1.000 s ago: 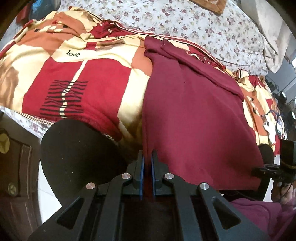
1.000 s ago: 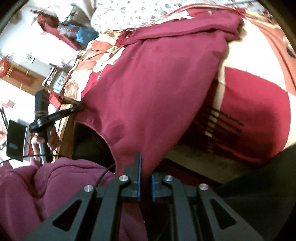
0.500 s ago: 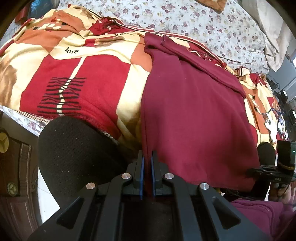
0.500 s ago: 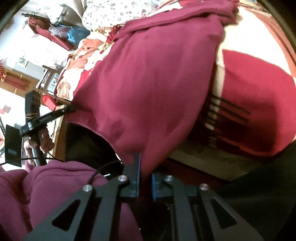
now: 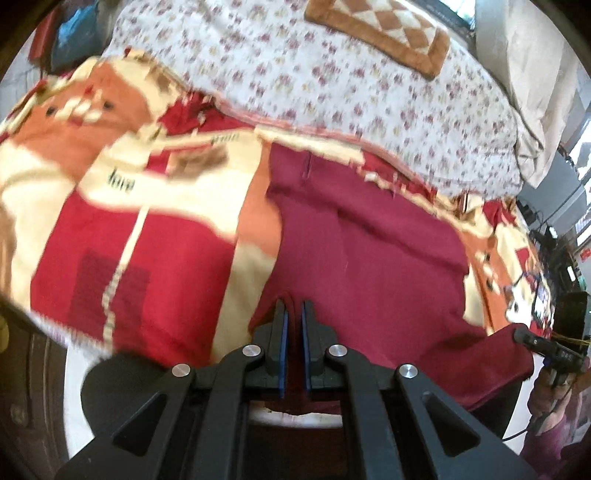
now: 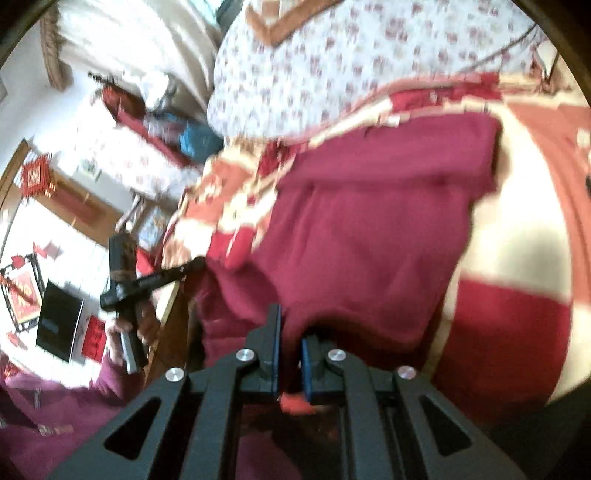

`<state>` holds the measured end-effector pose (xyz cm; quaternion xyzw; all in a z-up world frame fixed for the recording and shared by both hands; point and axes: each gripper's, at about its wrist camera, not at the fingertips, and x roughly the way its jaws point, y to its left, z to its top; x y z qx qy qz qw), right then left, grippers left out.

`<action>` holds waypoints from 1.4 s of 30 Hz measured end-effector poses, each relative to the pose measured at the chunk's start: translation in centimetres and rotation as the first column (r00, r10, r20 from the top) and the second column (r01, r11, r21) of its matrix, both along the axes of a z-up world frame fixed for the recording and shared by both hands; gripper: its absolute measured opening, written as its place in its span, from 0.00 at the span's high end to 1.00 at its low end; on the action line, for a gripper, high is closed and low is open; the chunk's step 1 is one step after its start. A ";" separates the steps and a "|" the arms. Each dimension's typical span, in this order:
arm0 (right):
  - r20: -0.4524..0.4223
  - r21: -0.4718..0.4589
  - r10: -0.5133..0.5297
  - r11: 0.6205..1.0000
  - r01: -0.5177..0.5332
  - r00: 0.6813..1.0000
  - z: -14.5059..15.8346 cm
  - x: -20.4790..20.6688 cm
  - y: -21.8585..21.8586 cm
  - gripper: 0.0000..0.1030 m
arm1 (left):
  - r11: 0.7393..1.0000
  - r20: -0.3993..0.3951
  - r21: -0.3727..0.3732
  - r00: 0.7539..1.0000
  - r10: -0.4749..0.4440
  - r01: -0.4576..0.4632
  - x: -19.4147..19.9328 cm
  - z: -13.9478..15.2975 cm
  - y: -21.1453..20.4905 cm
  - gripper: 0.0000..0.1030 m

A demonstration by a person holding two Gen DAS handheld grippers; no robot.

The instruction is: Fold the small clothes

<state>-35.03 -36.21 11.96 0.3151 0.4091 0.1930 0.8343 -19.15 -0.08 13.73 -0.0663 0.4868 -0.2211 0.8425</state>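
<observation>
A maroon garment [image 5: 369, 251] lies flat on a patterned red, cream and orange blanket [image 5: 147, 229] on a bed. My left gripper [image 5: 292, 314] is shut on the garment's near hem at its left corner. My right gripper [image 6: 290, 328] is shut on the near hem at the other corner; the garment [image 6: 369, 221] spreads away from it. Each gripper shows in the other's view: the right one [image 5: 543, 343] at the far right, the left one [image 6: 155, 280] at the left. The near edge of the cloth is lifted off the bed edge.
A white floral quilt [image 5: 332, 74] covers the far part of the bed, with a brown checked cushion [image 5: 376, 33] on it. The bed's near edge drops to dark furniture [image 5: 29, 387] at the left. My maroon sleeve [image 6: 55, 406] fills the lower left of the right wrist view.
Both grippers have risen and moved forward over the bed, carrying the near hem with them. The views are now motion-blurred and more of the floral quilt shows.
</observation>
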 end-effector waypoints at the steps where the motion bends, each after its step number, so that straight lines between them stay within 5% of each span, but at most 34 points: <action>1: 0.016 0.014 -0.030 0.999 0.030 0.999 0.3 0.9 -1.0 0.91 | 1.000 0.014 -0.005 1.000 -0.001 0.001 0.8 0.5 -0.4 1.00; 8: 0.055 0.032 -0.171 0.985 0.170 0.984 1.3 6.3 -5.9 0.91 | 0.997 0.070 -0.076 0.997 0.017 -0.012 8.9 3.0 -4.0 1.00; 12: 0.033 0.006 -0.230 0.973 0.230 0.973 0.9 9.7 -8.3 0.91 | 0.998 0.063 -0.057 0.998 0.020 -0.016 13.4 2.6 -6.8 1.00; 28: -0.121 -0.023 -0.349 0.937 0.349 0.929 -7.3 19.0 -13.7 0.91 | 0.999 -0.084 -0.022 0.996 0.043 -0.045 25.7 -6.7 -11.5 1.00; 33: -0.123 -0.018 -0.379 0.925 0.380 0.917 -6.5 18.5 -14.1 0.63 | 0.990 -0.131 -0.130 0.991 0.032 -0.049 27.0 -6.7 -10.7 0.99; 34: -0.107 -0.034 -0.385 0.923 0.383 0.917 -6.0 18.1 -13.9 0.58 | 0.989 -0.119 -0.136 0.992 0.036 -0.052 27.0 -6.2 -10.4 0.87; 36: -0.045 -0.108 -0.402 0.912 0.396 0.914 -4.3 16.8 -13.1 0.55 | 0.987 -0.088 -0.148 0.995 0.043 -0.056 26.7 -5.1 -9.7 0.78; 42: -0.014 -0.218 -0.287 0.936 0.277 0.958 -3.3 16.4 -9.5 0.55 | 0.984 -0.071 -0.171 0.997 0.032 -0.044 25.7 -4.0 -8.6 0.77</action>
